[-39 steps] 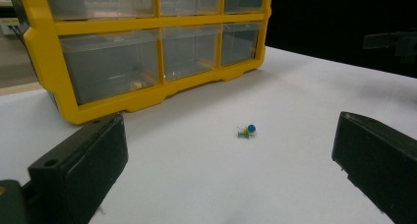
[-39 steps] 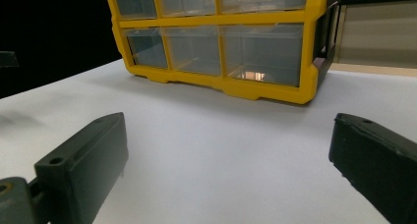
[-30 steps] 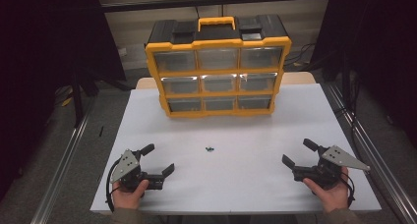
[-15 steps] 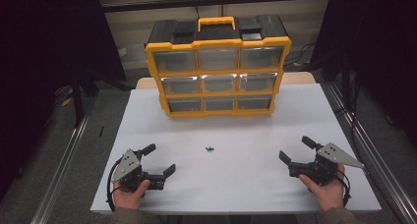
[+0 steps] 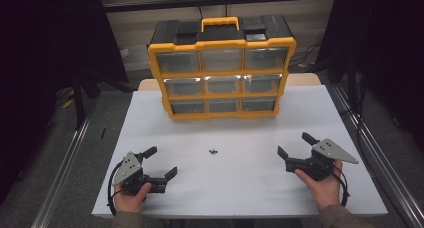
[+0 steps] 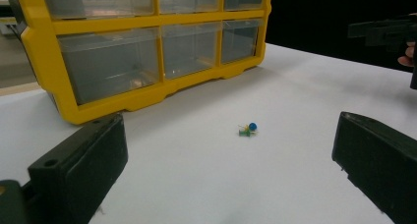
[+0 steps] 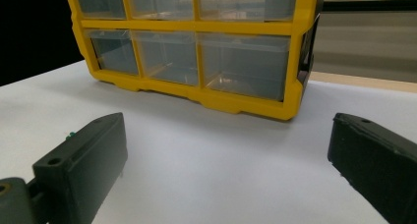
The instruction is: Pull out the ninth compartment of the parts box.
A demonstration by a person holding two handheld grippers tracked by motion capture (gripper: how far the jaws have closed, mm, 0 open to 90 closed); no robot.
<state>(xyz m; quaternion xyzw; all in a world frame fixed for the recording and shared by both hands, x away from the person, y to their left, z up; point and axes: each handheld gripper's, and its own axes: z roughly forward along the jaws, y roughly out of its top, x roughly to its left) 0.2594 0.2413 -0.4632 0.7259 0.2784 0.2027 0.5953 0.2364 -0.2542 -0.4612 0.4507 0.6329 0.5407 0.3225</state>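
Left tool (image 5: 161,163) sits low over the near-left of the tabletop (image 5: 250,188), jaws wide apart, nothing between them. Right tool (image 5: 292,147) mirrors it at near-right, jaws also spread and empty. Target looks like the small cluster of push pins (image 5: 214,151) lying loose on the bare tabletop roughly midway between the two tools and a bit farther from the person than both. In the left gripper view the pins (image 6: 247,129) sit ahead of the left tool, between its jaws' lines and slightly right of centre, so that tool is already pointed nearly at them: blue head on top, green and a yellowish bit beside it, touching in one clump. Long axis of the clump is too small to call; looks roughly compact. In the right gripper view a speck of green (image 7: 72,133) peeks over the left jaw, so the pins lie well off that tool's axis; it faces the organizer (image 5: 222,68) instead. Organizer stands upright at the far side, drawers all appear shut, well apart from the pins. My read: left tool has the straighter line, mostly a forward push with a slight turn right; the right one would need to swing inward first.
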